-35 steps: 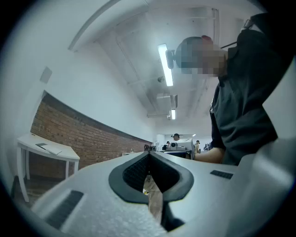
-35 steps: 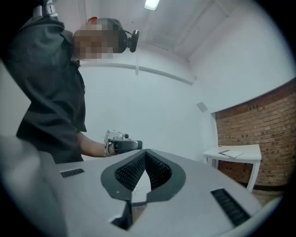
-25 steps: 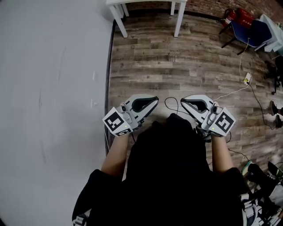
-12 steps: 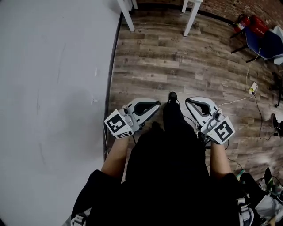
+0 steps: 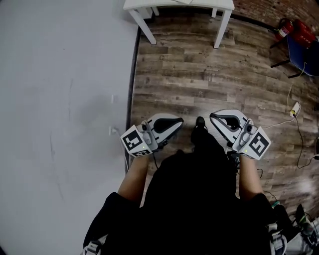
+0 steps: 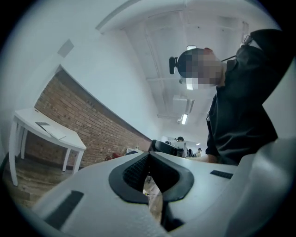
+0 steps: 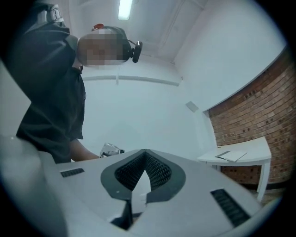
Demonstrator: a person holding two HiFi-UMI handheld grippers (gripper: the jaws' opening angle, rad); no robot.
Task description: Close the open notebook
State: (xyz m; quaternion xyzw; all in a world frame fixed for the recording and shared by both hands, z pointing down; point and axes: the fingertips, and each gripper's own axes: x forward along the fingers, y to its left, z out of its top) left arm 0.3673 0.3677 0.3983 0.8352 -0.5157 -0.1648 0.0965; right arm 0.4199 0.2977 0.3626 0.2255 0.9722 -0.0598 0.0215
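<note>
– Wall (image 5: 60, 99) is seen down the whole left side, is it not?
– It is. A white wall is met by the wood floor (image 5: 199, 74) along a dark strip (image 5: 133, 89) at its foot. A wide stretch of bare boards lies open between the person and the table.
– How are the tools held?
– Two grippers are counted, held side by side before a person dressed in black. The left gripper (image 5: 179, 121) is seen near the wall's foot, its jaws pressed together with nothing between them. One black shoe (image 5: 200, 122) is seen between the two. The right gripper (image 5: 212, 115) is likewise closed tip to tip on nothing.
– And the notebook?
– One notebook (image 7: 233, 156) is seen, laid open on the one white table (image 5: 199, 5) at the far edge of the floor, before a brick wall (image 7: 259, 106). It is well apart from both grippers and touched by neither.
– What is found to the right?
– One red fire extinguisher (image 5: 285, 29) and one blue chair (image 5: 305, 50) are seen. One white cable (image 5: 294, 117) is trailed over the boards. That side is the more crowded.
</note>
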